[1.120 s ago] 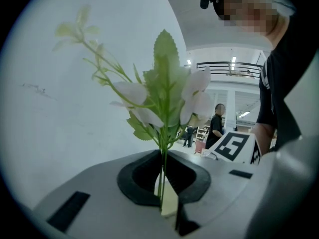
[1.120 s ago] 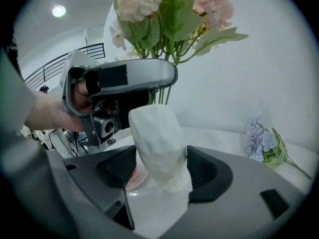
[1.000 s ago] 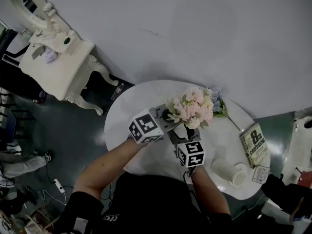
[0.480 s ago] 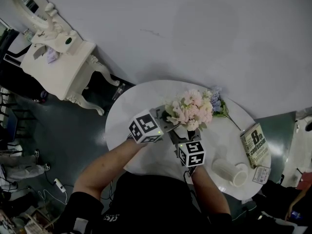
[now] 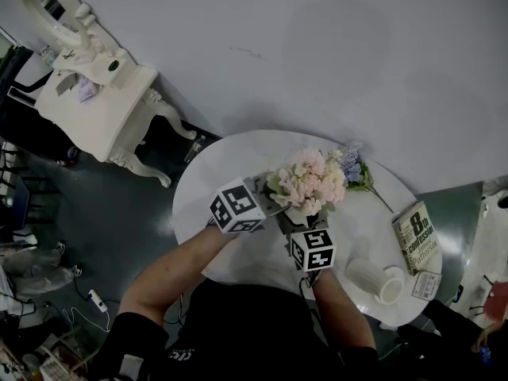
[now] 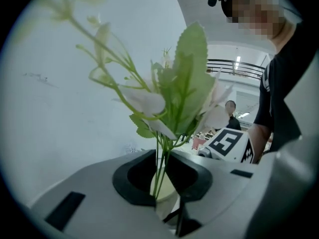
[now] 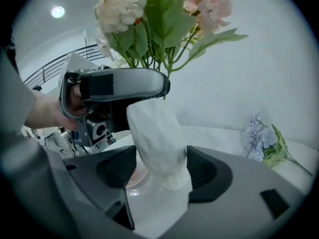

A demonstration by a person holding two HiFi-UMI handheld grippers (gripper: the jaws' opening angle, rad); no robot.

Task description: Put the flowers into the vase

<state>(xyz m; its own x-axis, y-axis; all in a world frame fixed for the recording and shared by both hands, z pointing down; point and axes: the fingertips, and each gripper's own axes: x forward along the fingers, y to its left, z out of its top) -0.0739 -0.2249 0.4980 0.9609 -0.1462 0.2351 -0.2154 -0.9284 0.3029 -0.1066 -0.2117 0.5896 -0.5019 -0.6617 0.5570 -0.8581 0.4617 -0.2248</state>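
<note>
We see our left gripper (image 6: 160, 171), jaws just been opening w/ green flower stems (image 6: 162, 146) between them (leaves (image 6: 192, 73), pale blooms (image 6: 147, 102) above).

**A home corner set up inside a large hall**

A round white table (image 5: 194, 205) with a book (image 5: 418, 236) on it and an ornate cream dressing table (image 5: 103, 113) with a mirror (image 5: 44, 10) stood by a plain white wall (image 5: 333, 46), like a bedroom nook. The dark floor (image 5: 111, 221) was bare, with a power strip (image 5: 94, 300) and loose cables (image 5: 75, 317) on it. The gripper views showed a high ceiling with a lamp (image 7: 58, 11), an upper railing (image 6: 239, 66) and a person (image 6: 230, 113) standing well off, as in a studio or lab.
</note>
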